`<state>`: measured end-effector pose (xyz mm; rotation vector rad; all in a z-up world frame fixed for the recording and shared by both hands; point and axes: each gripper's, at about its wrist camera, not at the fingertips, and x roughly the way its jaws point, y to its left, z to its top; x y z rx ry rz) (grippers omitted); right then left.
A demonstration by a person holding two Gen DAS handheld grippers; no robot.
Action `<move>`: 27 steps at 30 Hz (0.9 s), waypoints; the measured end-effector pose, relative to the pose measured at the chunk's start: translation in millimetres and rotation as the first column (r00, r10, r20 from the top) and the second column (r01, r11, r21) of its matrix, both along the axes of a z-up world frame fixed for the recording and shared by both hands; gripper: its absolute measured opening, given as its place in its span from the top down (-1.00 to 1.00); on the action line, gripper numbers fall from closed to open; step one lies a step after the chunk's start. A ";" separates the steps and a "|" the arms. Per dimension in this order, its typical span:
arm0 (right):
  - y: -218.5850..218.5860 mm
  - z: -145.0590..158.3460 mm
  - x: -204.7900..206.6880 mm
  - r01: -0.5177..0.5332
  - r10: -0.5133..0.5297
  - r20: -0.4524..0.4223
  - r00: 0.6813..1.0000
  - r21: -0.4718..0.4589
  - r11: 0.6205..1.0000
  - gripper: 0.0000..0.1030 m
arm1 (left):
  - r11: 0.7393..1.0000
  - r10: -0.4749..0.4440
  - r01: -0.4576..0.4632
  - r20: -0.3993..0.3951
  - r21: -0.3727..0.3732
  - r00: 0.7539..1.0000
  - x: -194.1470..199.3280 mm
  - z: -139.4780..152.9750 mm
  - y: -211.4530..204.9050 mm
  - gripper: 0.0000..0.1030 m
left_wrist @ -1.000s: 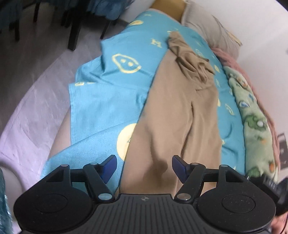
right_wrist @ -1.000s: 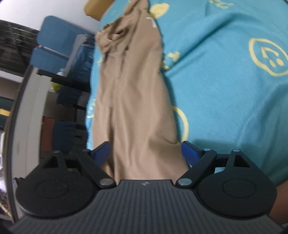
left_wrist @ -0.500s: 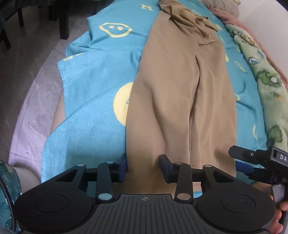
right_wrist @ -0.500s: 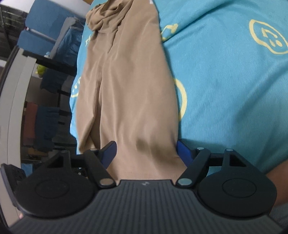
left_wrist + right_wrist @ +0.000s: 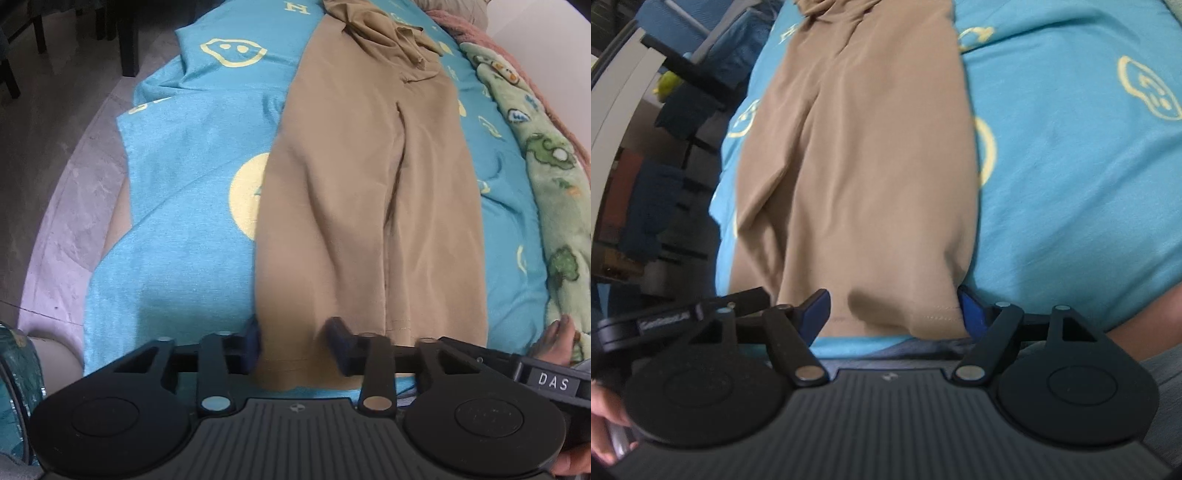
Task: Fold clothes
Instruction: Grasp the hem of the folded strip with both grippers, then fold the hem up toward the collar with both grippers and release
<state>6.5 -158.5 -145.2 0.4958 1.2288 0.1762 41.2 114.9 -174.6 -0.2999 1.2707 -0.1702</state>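
Tan trousers (image 5: 369, 184) lie lengthwise on a blue sheet (image 5: 177, 221) printed with yellow faces, waistband crumpled at the far end. My left gripper (image 5: 295, 343) sits at the near hem of one leg. Its jaws are closing with the hem's corner between them, the cloth still flat. In the right wrist view the trousers (image 5: 857, 166) run away from my right gripper (image 5: 894, 317). Its jaws are also closing and straddle the other leg's hem without pinching it. Each gripper shows at the edge of the other's view.
A green patterned blanket (image 5: 554, 177) and a pink one (image 5: 454, 26) lie along the bed's right side. The floor (image 5: 55, 147) and dark chair legs (image 5: 129, 37) are to the left. Blue chairs and shelves (image 5: 683, 22) stand beyond the bed. A hand (image 5: 557, 339) holds the right gripper.
Both grippers have come in over the trouser hems. The left jaws have narrowed a lot around the hem corner; the right jaws have narrowed slightly around the other leg.
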 end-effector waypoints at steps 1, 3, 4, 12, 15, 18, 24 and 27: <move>0.9 1.1 -1.4 -0.008 0.008 0.001 1.000 -0.015 1.000 -0.25 | 1.000 0.001 -0.001 0.001 0.008 1.000 -1.3 0.7 -0.8 0.53; 1.3 3.7 -4.0 -0.017 0.018 0.002 1.000 -0.034 0.999 0.64 | 1.000 -0.005 0.005 0.011 0.013 1.000 -5.3 4.2 -2.2 0.73; -1.4 5.9 -4.6 -0.009 0.009 0.002 1.000 -0.024 1.000 0.68 | 1.000 -0.008 0.008 0.018 0.019 1.000 -7.1 6.3 -3.3 0.75; -23.5 60.5 -7.3 0.055 -0.066 0.115 0.991 0.098 0.994 0.74 | 0.983 0.110 -0.084 0.158 -0.164 0.981 -21.2 68.7 8.6 0.86; -42.6 99.5 -9.8 0.065 -0.093 0.170 0.981 0.164 0.984 0.74 | 0.958 0.179 -0.118 0.221 -0.262 0.959 -17.9 114.2 11.4 0.87; -60.3 139.6 -17.8 0.074 -0.120 0.235 0.965 0.197 0.978 0.75 | 0.948 0.215 -0.131 0.277 -0.292 0.936 -25.1 157.8 2.6 0.89; -73.5 182.3 -55.9 0.089 -0.155 0.332 0.931 0.204 0.975 0.77 | 0.941 0.235 -0.135 0.314 -0.310 0.920 -74.0 191.4 -11.3 0.90; -76.5 177.8 -82.0 0.096 -0.164 0.342 0.925 0.207 0.974 0.77 | 0.933 0.245 -0.143 0.293 -0.331 0.924 -109.4 185.7 -15.1 0.90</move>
